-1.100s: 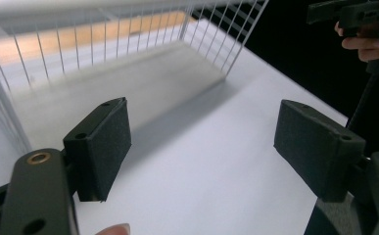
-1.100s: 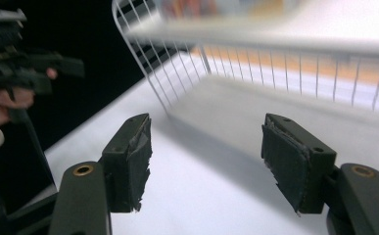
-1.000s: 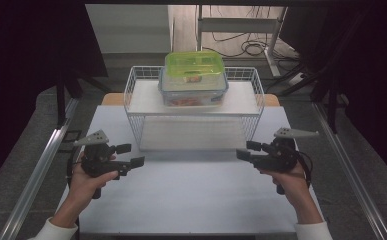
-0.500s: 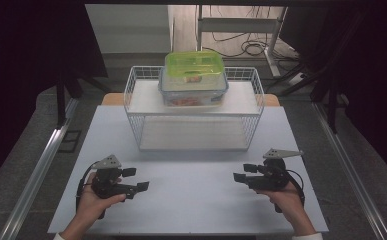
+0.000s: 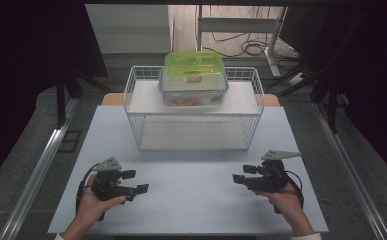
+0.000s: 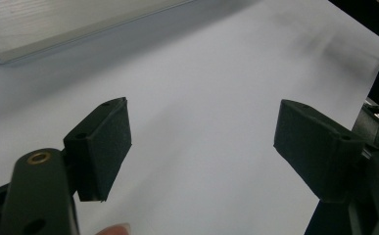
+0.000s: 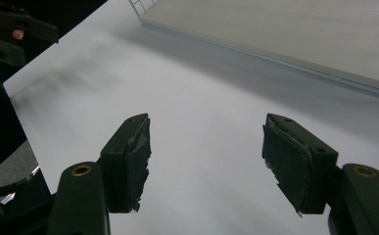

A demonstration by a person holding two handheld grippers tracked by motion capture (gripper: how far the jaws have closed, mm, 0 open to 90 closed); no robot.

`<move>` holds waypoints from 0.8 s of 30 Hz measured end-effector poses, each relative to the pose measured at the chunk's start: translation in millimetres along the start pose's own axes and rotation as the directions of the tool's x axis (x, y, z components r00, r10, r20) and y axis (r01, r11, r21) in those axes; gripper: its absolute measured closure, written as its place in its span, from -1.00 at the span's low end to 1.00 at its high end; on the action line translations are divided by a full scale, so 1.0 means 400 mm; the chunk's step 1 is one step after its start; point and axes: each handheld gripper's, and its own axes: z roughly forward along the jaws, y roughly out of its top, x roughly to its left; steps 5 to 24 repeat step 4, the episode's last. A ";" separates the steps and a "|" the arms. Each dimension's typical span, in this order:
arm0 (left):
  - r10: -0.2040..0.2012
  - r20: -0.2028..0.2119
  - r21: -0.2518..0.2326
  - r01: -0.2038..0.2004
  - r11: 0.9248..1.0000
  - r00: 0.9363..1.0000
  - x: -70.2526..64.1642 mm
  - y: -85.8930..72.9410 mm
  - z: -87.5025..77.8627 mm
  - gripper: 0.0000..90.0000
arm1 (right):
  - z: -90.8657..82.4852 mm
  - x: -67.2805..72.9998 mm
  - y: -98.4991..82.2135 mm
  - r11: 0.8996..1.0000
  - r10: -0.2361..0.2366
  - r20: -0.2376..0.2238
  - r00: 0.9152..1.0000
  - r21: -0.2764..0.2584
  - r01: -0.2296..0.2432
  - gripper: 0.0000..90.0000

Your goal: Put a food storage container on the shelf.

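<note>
A clear food container with a green lid (image 5: 193, 80) sits on top of a white wire basket (image 5: 131, 95) at the far middle of the white table (image 5: 191, 200). My left gripper (image 5: 135, 181) rests low over the table's near left, held in a hand, pointing right toward the centre. Its jaws stand open with only bare table between them (image 6: 204, 142). My right gripper (image 5: 243, 174) sits at the near right, pointing left, also open and empty (image 7: 206, 156). Both are well short of the basket.
The basket's flat white base (image 6: 55, 29) lies ahead and to one side of each gripper (image 7: 299, 34). The left gripper (image 7: 11, 29) appears at the top left of the right gripper view. Dark floor and metal rails (image 5: 36, 170) flank the table.
Both hands have dropped from above the table down to its surface and come nearer the front edge. Jaw openings look the same.
</note>
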 end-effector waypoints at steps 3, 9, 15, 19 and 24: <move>-0.009 0.001 0.000 0.009 1.000 1.000 0.005 -0.006 0.001 -0.53 | 0.000 -0.001 -0.002 1.000 -0.003 0.002 1.000 -0.001 0.003 -0.24; -0.010 0.000 0.002 0.010 1.000 1.000 0.006 -0.008 0.001 -0.53 | 0.001 -0.002 -0.004 1.000 -0.005 0.002 1.000 0.001 0.005 -0.24; -0.010 0.000 0.002 0.010 1.000 1.000 0.006 -0.008 0.001 -0.53 | 0.001 -0.002 -0.004 1.000 -0.005 0.002 1.000 0.001 0.005 -0.24; -0.010 0.000 0.002 0.010 1.000 1.000 0.006 -0.008 0.001 -0.53 | 0.001 -0.002 -0.004 1.000 -0.005 0.002 1.000 0.001 0.005 -0.24; -0.010 0.000 0.002 0.010 1.000 1.000 0.006 -0.008 0.001 -0.53 | 0.001 -0.002 -0.004 1.000 -0.005 0.002 1.000 0.001 0.005 -0.24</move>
